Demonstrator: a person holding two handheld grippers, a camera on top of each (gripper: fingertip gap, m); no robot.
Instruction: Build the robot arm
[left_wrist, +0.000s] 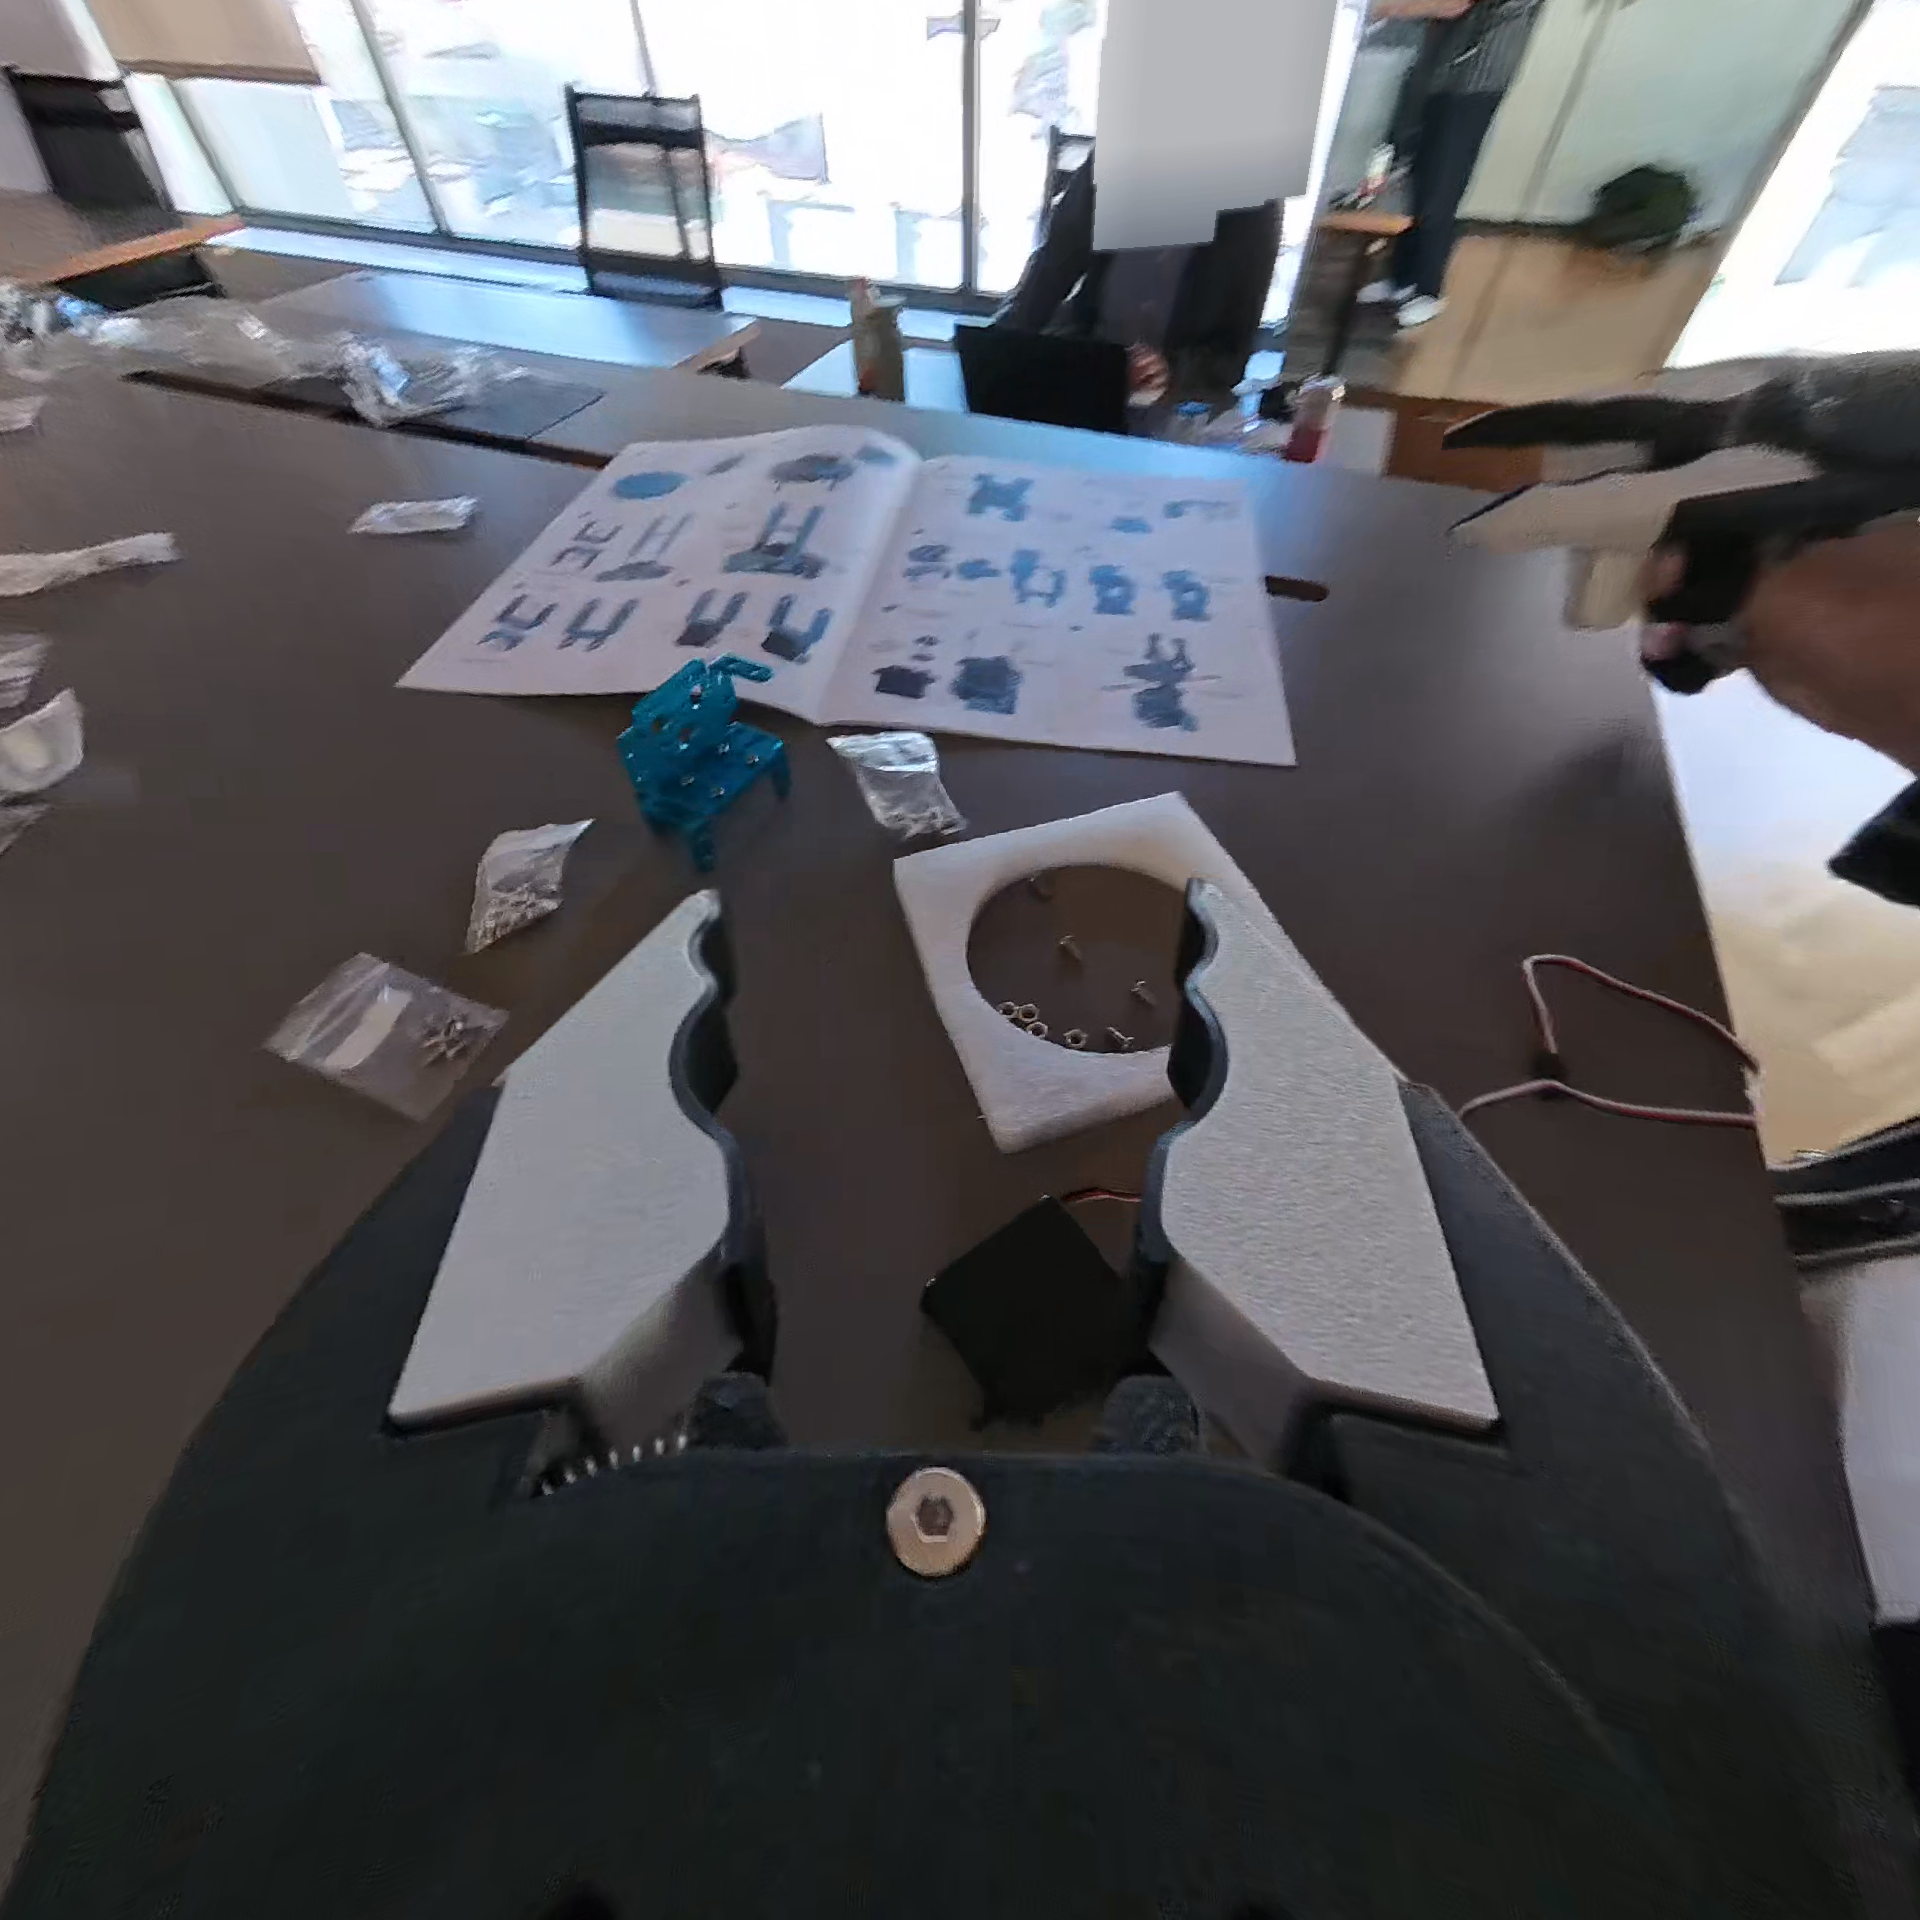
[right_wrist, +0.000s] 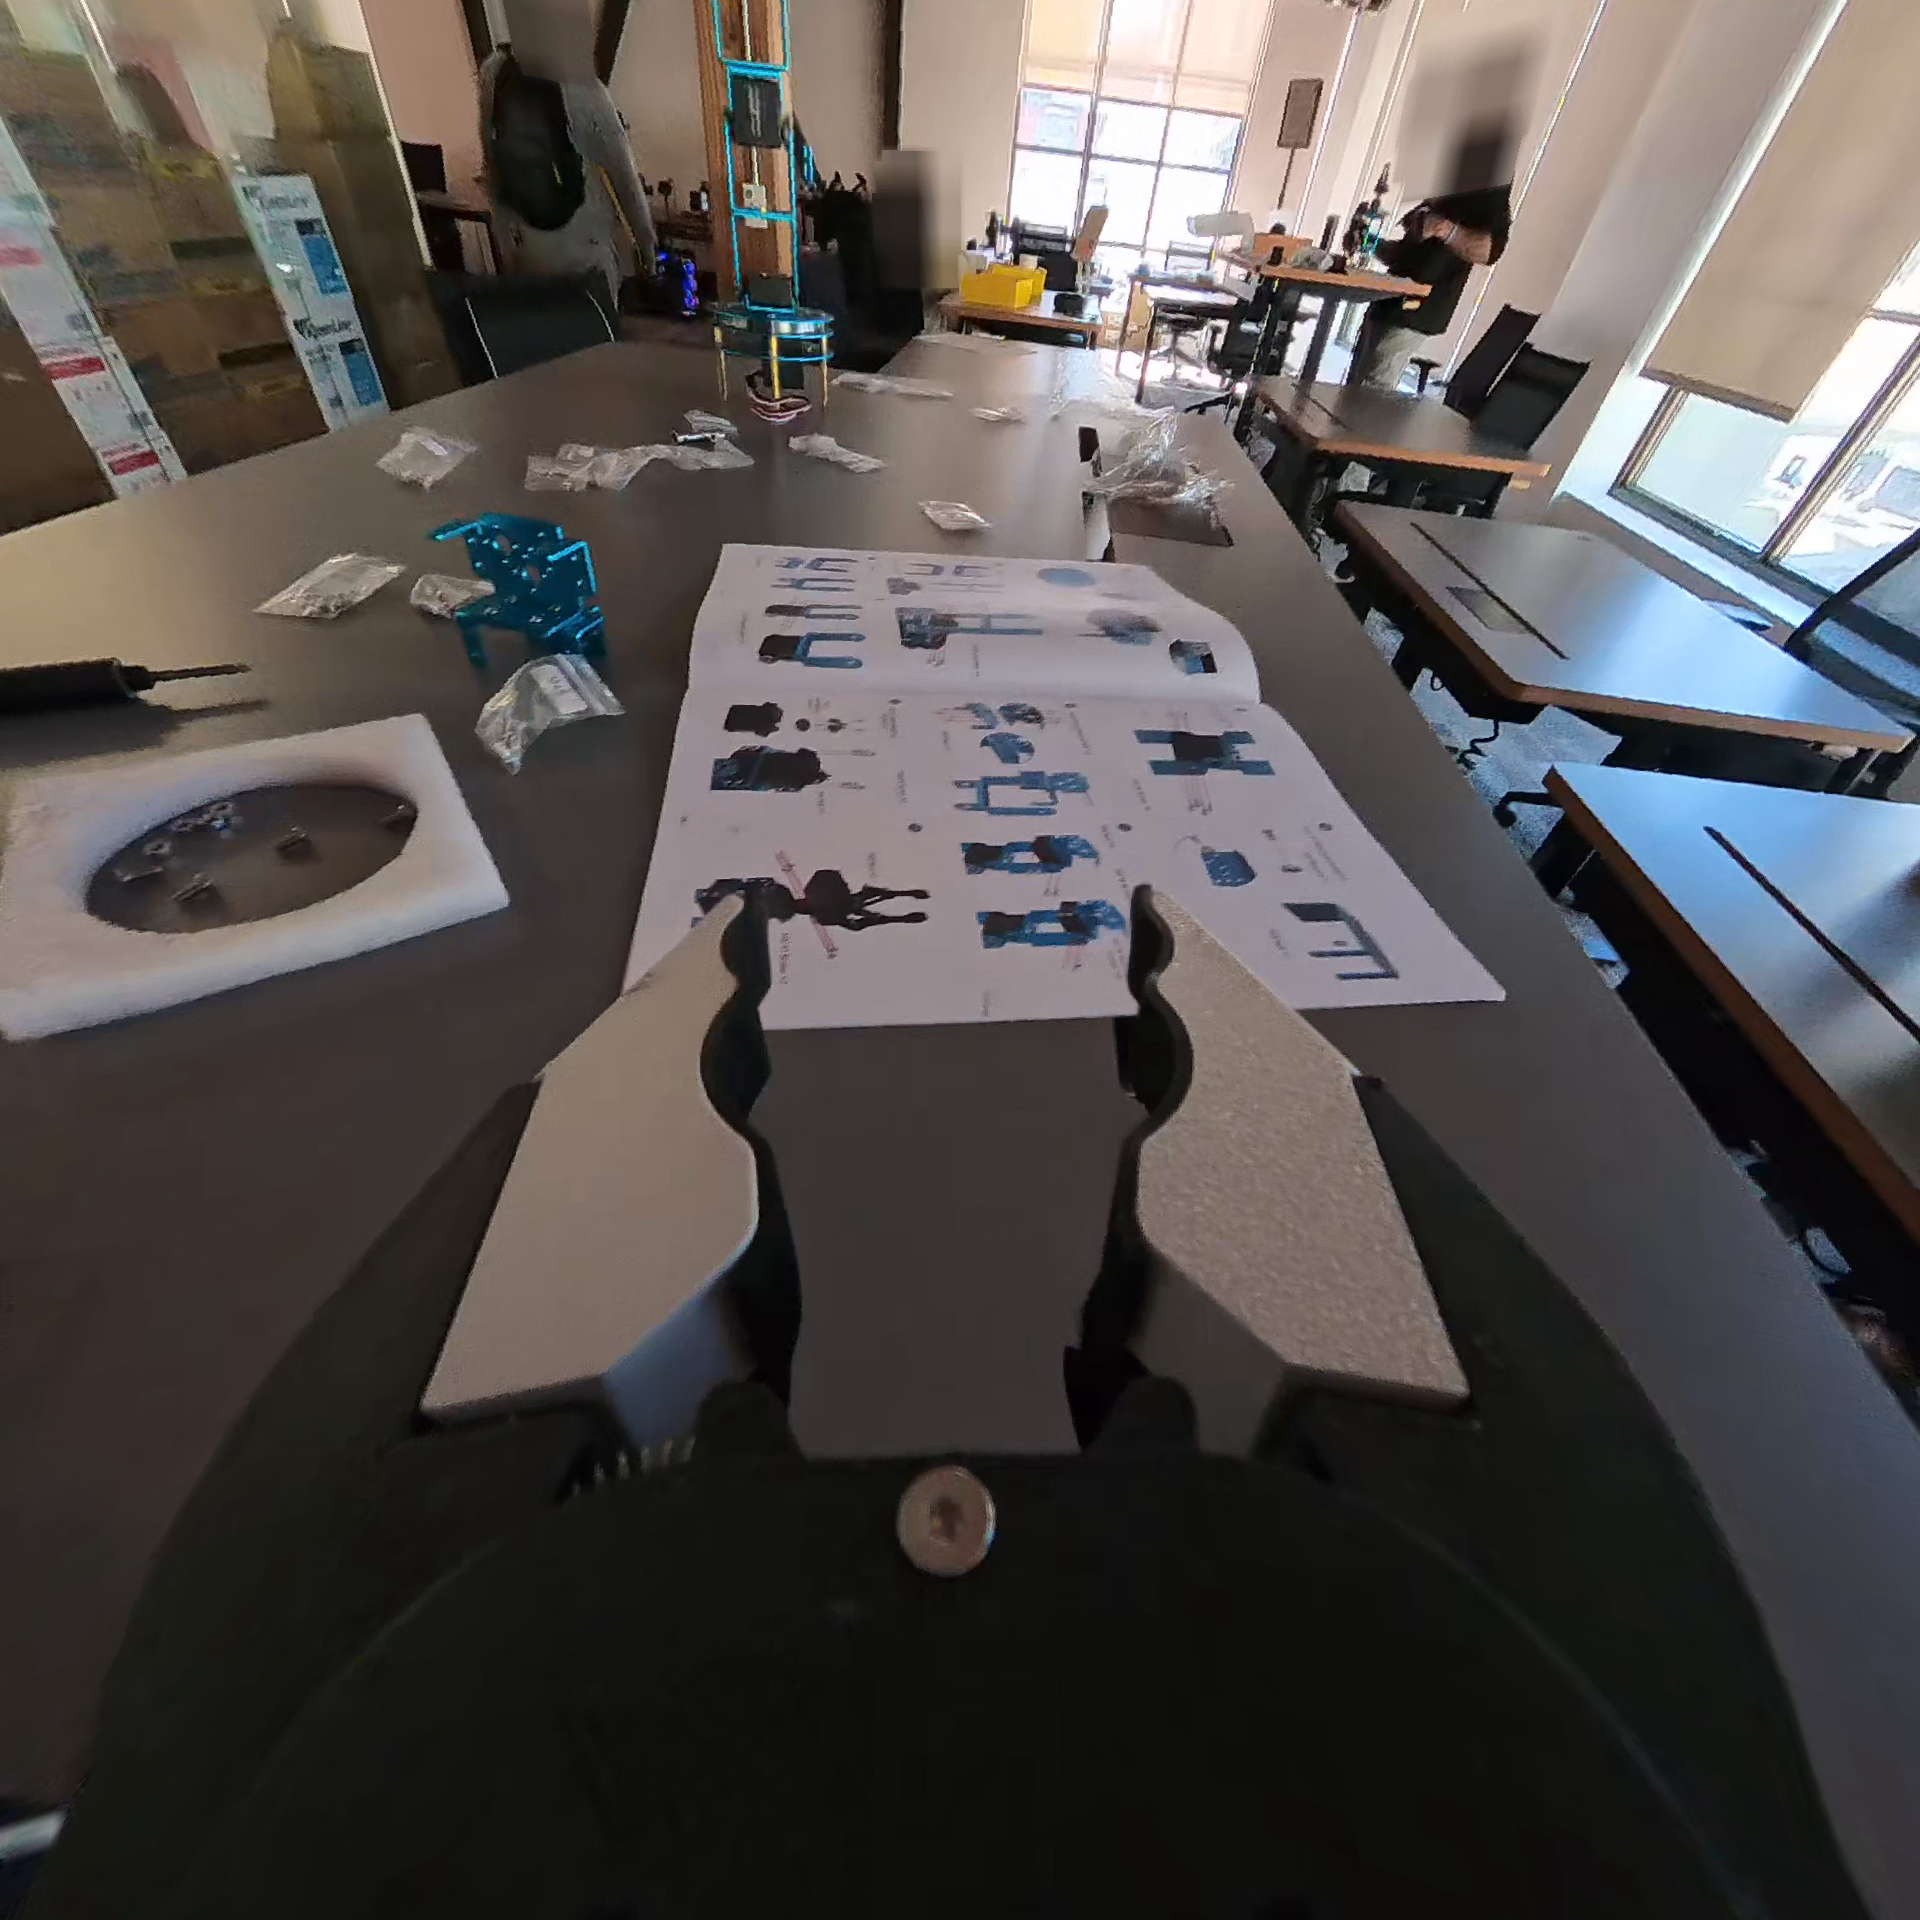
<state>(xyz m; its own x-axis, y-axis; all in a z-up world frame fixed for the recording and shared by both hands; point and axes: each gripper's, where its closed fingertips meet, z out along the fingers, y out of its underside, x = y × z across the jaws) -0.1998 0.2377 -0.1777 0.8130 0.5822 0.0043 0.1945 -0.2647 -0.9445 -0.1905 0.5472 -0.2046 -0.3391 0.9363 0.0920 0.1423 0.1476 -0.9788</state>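
Note:
My left gripper (left_wrist: 956, 904) is open and empty, low over the dark table (left_wrist: 260, 831). Its right finger overlaps a white foam frame (left_wrist: 1081, 1101) whose round cutout holds loose screws and nuts (left_wrist: 1039, 1023). A small black box (left_wrist: 1023, 1320) with red wires lies between its fingers near the base. A blue metal bracket assembly (left_wrist: 696, 758) stands ahead. My right gripper (right_wrist: 940, 909) is open and empty, its tips over the near edge of an open instruction booklet (right_wrist: 987, 790). It also shows at the upper right of the left wrist view (left_wrist: 1475, 478).
Small plastic bags of hardware (left_wrist: 520, 883) (right_wrist: 540, 707) lie scattered on the table. A screwdriver (right_wrist: 104, 681) lies left of the foam frame (right_wrist: 436, 769). The blue bracket (right_wrist: 530, 603) stands behind it. A blue-framed tower (right_wrist: 769, 332) stands at the far end. Red and white wires (left_wrist: 1621, 1039) trail near the right edge. The screwdriver (right_wrist: 104, 681) is closer to my left gripper, around 11 centimetres from its tips; the right tips are 35 centimetres off.

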